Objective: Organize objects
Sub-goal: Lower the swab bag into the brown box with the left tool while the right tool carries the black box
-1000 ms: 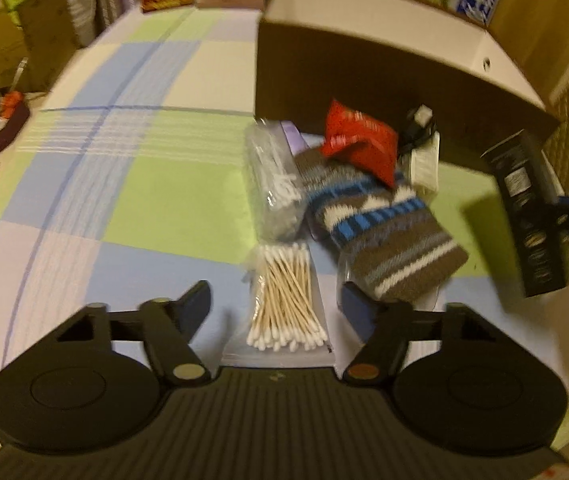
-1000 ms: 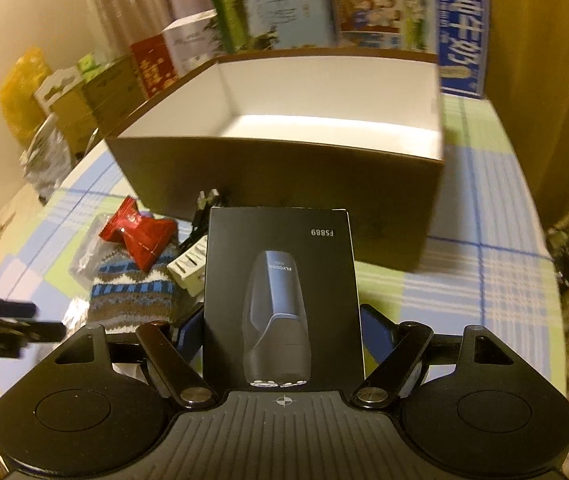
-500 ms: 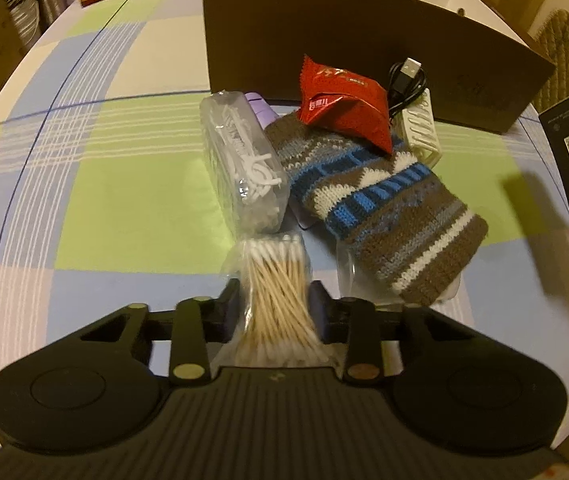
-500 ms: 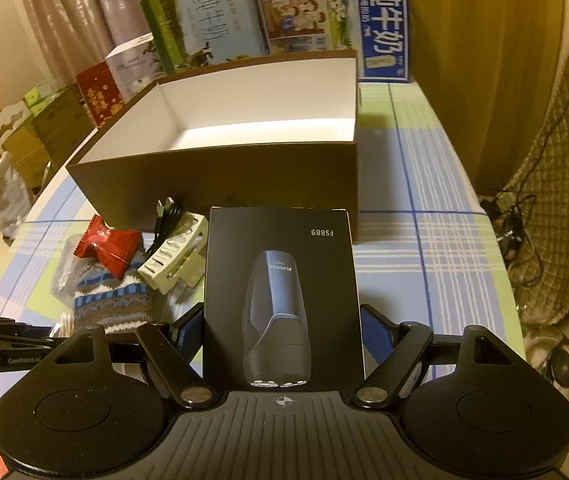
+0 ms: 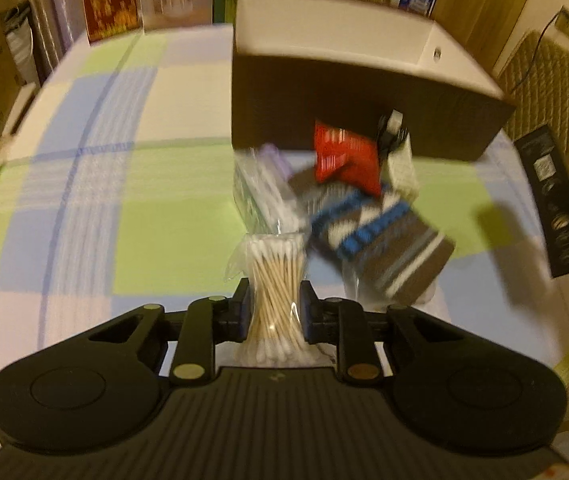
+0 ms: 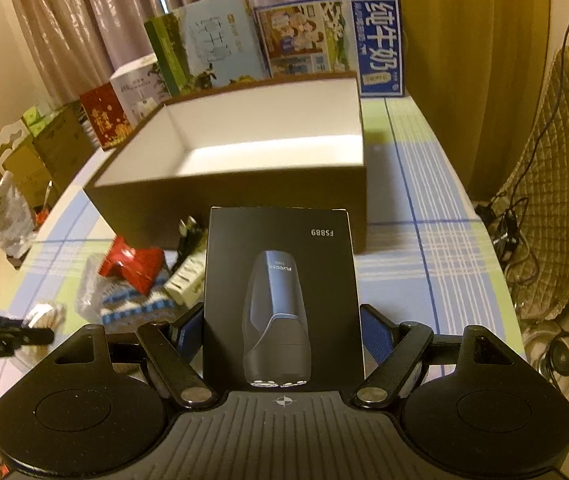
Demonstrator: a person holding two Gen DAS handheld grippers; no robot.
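Note:
My left gripper (image 5: pixel 274 304) is shut on a clear bag of cotton swabs (image 5: pixel 274 280), lifted a little off the tablecloth. Beyond it lie a bag of white picks (image 5: pixel 262 192), a striped knitted pouch (image 5: pixel 380 240), a red snack packet (image 5: pixel 344 156) and a white plug with a black cable (image 5: pixel 398 148). My right gripper (image 6: pixel 282 328) is shut on a black shaver box (image 6: pixel 280 296), held upright before the open brown cardboard box (image 6: pixel 224 200) with a white inside. The shaver box (image 5: pixel 556 204) also shows at the right of the left wrist view.
The checked tablecloth (image 5: pixel 124 184) covers the table. Printed cartons (image 6: pixel 324 44) stand behind the brown box. A quilted chair (image 6: pixel 556 184) with cables is off the right edge. Bags and boxes (image 6: pixel 8 168) crowd the floor on the left.
My left gripper went from open around the cotton swabs to shut on them and raised them. My right gripper kept the shaver box and shifted right and up relative to the brown box.

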